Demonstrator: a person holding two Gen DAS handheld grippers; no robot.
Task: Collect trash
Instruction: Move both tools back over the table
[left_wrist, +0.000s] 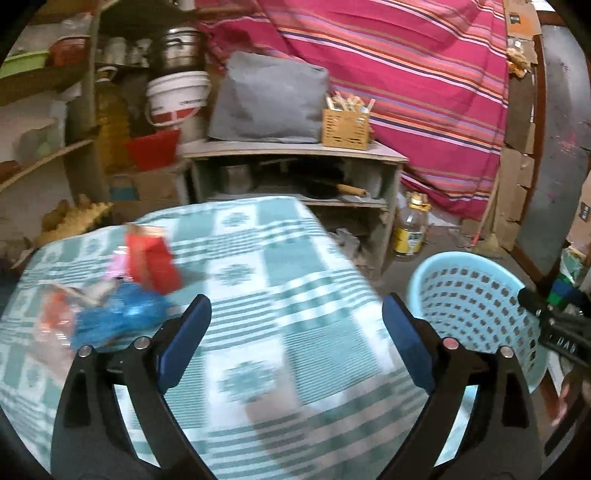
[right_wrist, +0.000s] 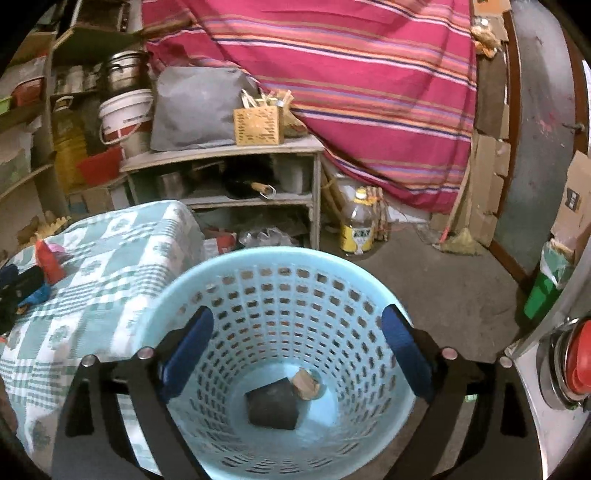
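My left gripper (left_wrist: 295, 314) hangs open over a table under a green checked cloth (left_wrist: 258, 295), nothing between its blue pads. Trash lies to its left: a red packet (left_wrist: 153, 258), a blue wrapper (left_wrist: 118, 317), and a clear wrapper with red print (left_wrist: 55, 321). My right gripper (right_wrist: 297, 325) is open above a light blue perforated basket (right_wrist: 280, 258) on the floor. In the basket's bottom lie a dark crumpled piece (right_wrist: 273, 406) and a tan scrap (right_wrist: 304, 384). The basket (left_wrist: 476, 295) also shows at the right of the left wrist view, with the right gripper's body (left_wrist: 557, 325) beside it.
A low grey shelf unit (right_wrist: 221, 155) stands behind the table, carrying a grey bag (left_wrist: 266, 99) and a woven box (left_wrist: 345, 127). A striped pink cloth (left_wrist: 406, 74) hangs beyond. An oil bottle (right_wrist: 358, 225) stands on the floor. A steel container with a red lid (right_wrist: 569, 362) sits at right.
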